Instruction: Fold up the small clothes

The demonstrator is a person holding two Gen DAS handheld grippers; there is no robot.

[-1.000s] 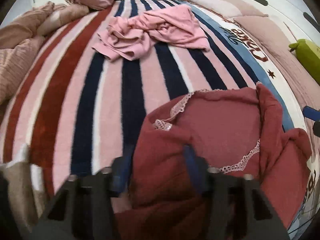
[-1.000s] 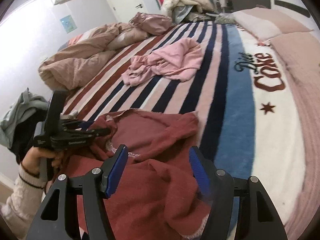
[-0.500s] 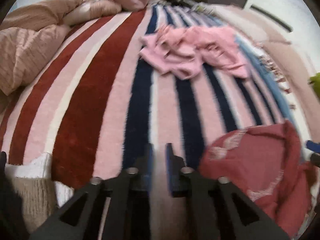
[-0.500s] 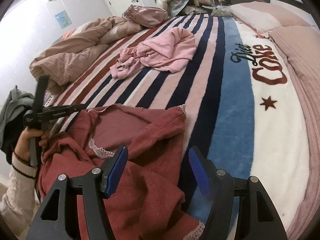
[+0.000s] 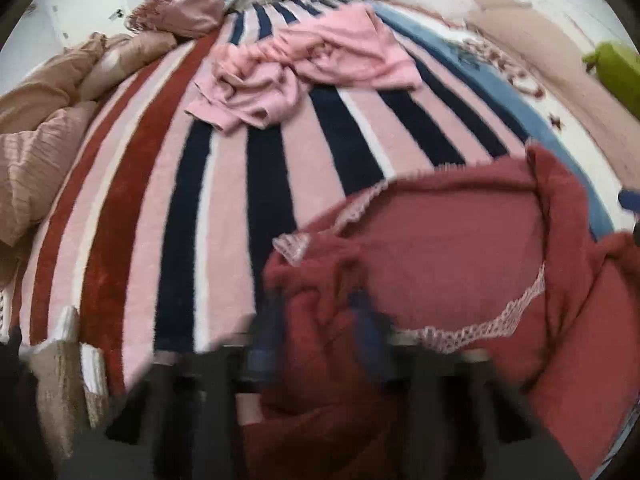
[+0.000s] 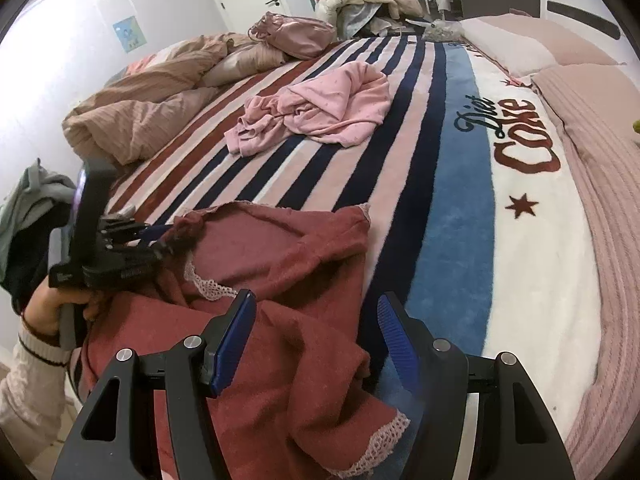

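The dark red fleecy top with pale lace trim (image 6: 280, 280) lies rumpled at the near edge of the striped plush blanket (image 6: 400, 152). The left gripper (image 6: 170, 236) is clenched on a bunched fold at the top's left corner. The right gripper (image 6: 316, 336) hangs released just over the top's near hem, nothing between its blue pads (image 6: 236, 336). Beyond the top sits a crumpled pink garment (image 6: 320, 108), well apart from it.

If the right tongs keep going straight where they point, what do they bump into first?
Probably the red top: its crumpled cloth lies just under and ahead of the open right tongs, with the striped blanket beyond. Depth is hard to judge here.
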